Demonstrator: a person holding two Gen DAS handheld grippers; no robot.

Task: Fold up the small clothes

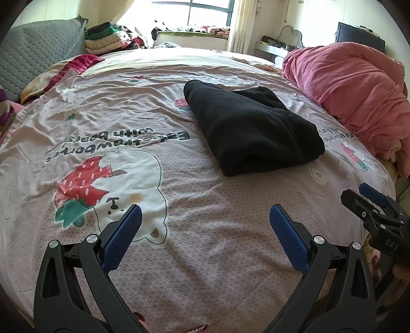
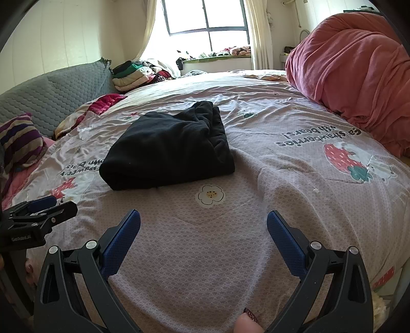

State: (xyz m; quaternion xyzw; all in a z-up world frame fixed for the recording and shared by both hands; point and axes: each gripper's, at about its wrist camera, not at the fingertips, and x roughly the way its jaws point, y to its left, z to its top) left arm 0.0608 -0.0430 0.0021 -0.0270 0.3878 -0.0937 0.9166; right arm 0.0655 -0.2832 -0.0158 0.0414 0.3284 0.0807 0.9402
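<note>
Left hand-held gripper (image 1: 205, 217): wide, empty, hovering over the bedspread (image 1: 205, 256) short of the cloth. Ahead, mid-bed: black garment (image 1: 253, 130), already doubled into a thick pad, near edge rounded, far layers bunched and uneven. Right hand-held gripper (image 2: 203, 217): likewise wide, holding nothing, low above the sheet. Probably near the finish; for a neat last fold, best to pinch both near corners through all layers, lift level, carry over evenly, then press flat. Far right: pink duvet (image 2: 353, 66), well apart.

Pink duvet (image 2: 353, 66) heaped on strawberry-print bedsheet (image 2: 256, 158); window (image 2: 205, 15) behind.
</note>
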